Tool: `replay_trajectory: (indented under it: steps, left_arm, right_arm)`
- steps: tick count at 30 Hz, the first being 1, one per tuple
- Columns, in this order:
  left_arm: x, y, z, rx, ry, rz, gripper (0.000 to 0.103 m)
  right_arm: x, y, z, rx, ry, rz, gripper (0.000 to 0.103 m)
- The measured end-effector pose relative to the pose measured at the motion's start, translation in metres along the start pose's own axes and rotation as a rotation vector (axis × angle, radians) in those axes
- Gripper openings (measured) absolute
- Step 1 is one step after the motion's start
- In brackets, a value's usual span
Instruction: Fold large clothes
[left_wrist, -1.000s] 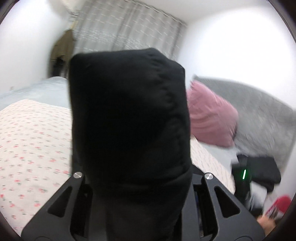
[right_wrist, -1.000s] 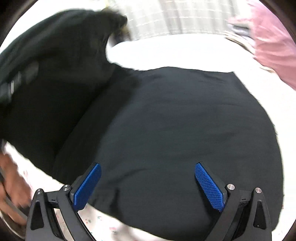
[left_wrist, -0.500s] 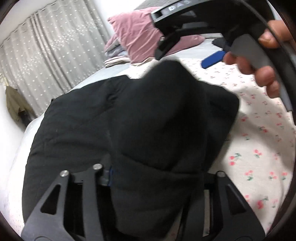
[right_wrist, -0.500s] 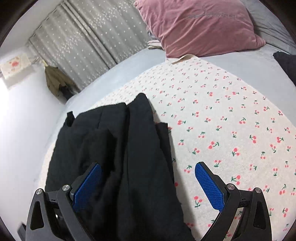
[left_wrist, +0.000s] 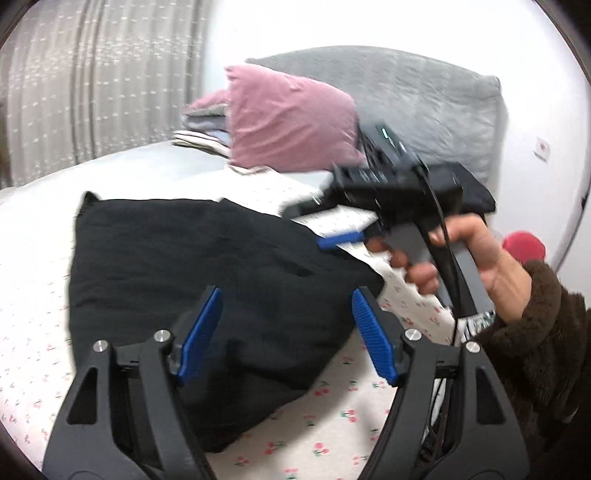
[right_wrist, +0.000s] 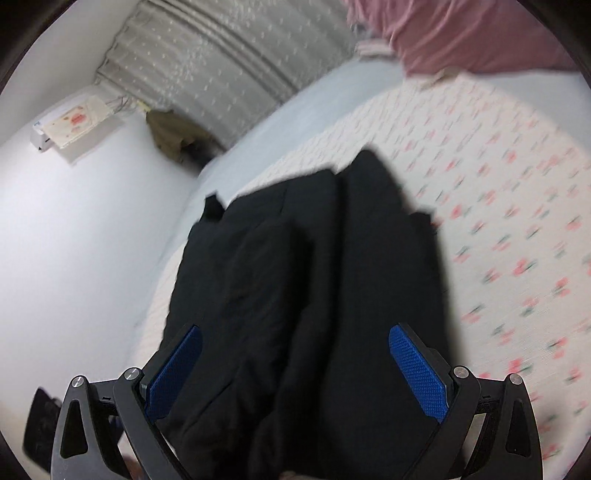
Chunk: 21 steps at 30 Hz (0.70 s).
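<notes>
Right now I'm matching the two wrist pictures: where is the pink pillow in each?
Left wrist view: the pink pillow sits upper centre, against the grey headboard.
Right wrist view: the pink pillow is at the top right edge, cut off.
Shared landmark: the black garment on the cherry-print sheet.

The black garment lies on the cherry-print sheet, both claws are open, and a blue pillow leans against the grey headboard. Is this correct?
Not quite: the pillow is pink, not blue, as the left wrist view shows. The rest holds: the black garment lies on the cherry-print sheet, and the left claw and right claw are open.
</notes>
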<state>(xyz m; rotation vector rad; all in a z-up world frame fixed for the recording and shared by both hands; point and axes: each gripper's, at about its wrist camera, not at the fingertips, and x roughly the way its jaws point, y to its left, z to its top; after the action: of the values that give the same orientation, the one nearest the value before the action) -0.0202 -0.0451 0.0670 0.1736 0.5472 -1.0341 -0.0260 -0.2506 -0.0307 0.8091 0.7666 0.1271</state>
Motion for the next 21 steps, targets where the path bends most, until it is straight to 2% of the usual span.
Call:
replay_trajectory:
  steps: [4,5,7,9,12,13,15,16,17,18,19,20,21]
  left_arm:
    - [0.000,0.036,-0.008,-0.054,0.010,0.133,0.075]
    - [0.002,0.049,-0.011,-0.083,0.032,0.182,0.075]
    - [0.007,0.069,-0.015,-0.137,0.051,0.222,0.075]
    - [0.012,0.095,-0.022,-0.227,0.072,0.246,0.075]
    - [0.019,0.117,-0.027,-0.315,0.078,0.247,0.075]
    - [0.022,0.125,-0.029,-0.352,0.080,0.243,0.075]
    - [0.025,0.134,-0.032,-0.405,0.081,0.237,0.075]
    - [0.025,0.137,-0.035,-0.432,0.074,0.229,0.074]
    - [0.023,0.140,-0.037,-0.459,0.062,0.223,0.072]
    - [0.020,0.141,-0.037,-0.474,0.053,0.221,0.066]
    - [0.018,0.143,-0.036,-0.500,0.031,0.221,0.061]
    - [0.015,0.143,-0.036,-0.512,0.016,0.220,0.057]
    - [0.012,0.144,-0.034,-0.533,-0.016,0.212,0.049]
  right_arm:
    - [0.023,-0.001,-0.007,0.064,0.103,-0.028,0.102]
    - [0.024,0.002,-0.010,0.055,0.106,-0.045,0.102]
    - [0.023,0.009,-0.013,0.040,0.109,-0.056,0.102]
    - [0.025,0.013,-0.018,0.052,0.135,-0.014,0.102]
    - [0.041,0.015,-0.024,0.082,0.199,0.075,0.102]
    - [0.044,0.016,-0.026,0.084,0.210,0.080,0.101]
    - [0.053,0.021,-0.030,0.067,0.217,0.060,0.092]
    - [0.057,0.022,-0.030,0.057,0.214,0.049,0.071]
    - [0.062,0.024,-0.031,0.047,0.215,0.033,0.057]
    - [0.064,0.024,-0.031,0.047,0.209,0.025,0.053]
    - [0.064,0.027,-0.030,0.045,0.188,0.019,0.044]
    - [0.061,0.031,-0.027,0.020,0.159,0.017,0.041]
    - [0.055,0.038,-0.023,-0.014,0.116,0.024,0.037]
